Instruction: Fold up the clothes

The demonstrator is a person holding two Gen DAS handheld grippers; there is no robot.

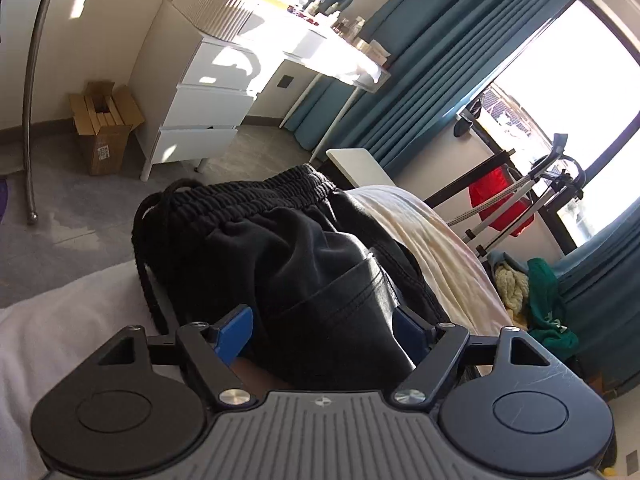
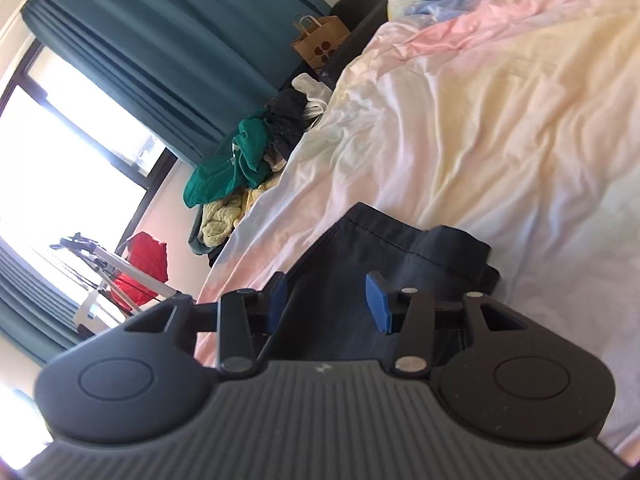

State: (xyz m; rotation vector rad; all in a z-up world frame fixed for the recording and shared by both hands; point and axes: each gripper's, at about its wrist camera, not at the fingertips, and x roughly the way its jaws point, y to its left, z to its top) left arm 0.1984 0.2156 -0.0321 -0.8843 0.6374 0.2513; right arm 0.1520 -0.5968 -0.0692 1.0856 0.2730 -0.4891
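Observation:
Black shorts [image 1: 280,240] with an elastic waistband and a drawstring lie bunched on the pale bed sheet [image 1: 60,320]. My left gripper [image 1: 322,332] is open wide, and the shorts' dark cloth bulges between its blue pads [image 1: 236,332] without being pinched. In the right wrist view a hemmed end of the dark garment [image 2: 400,240] lies flat on the pastel bedding [image 2: 480,120]. My right gripper [image 2: 326,302] is open just above that cloth, its blue pads [image 2: 378,304] apart on either side of a strip of it.
A white drawer unit [image 1: 200,112], a cardboard box [image 1: 106,128] and a metal pole [image 1: 32,100] stand on the floor beyond the bed. A heap of green and yellow clothes [image 2: 240,152] lies beside the bed near teal curtains [image 2: 160,40]. A red item [image 1: 500,200] hangs on a rack.

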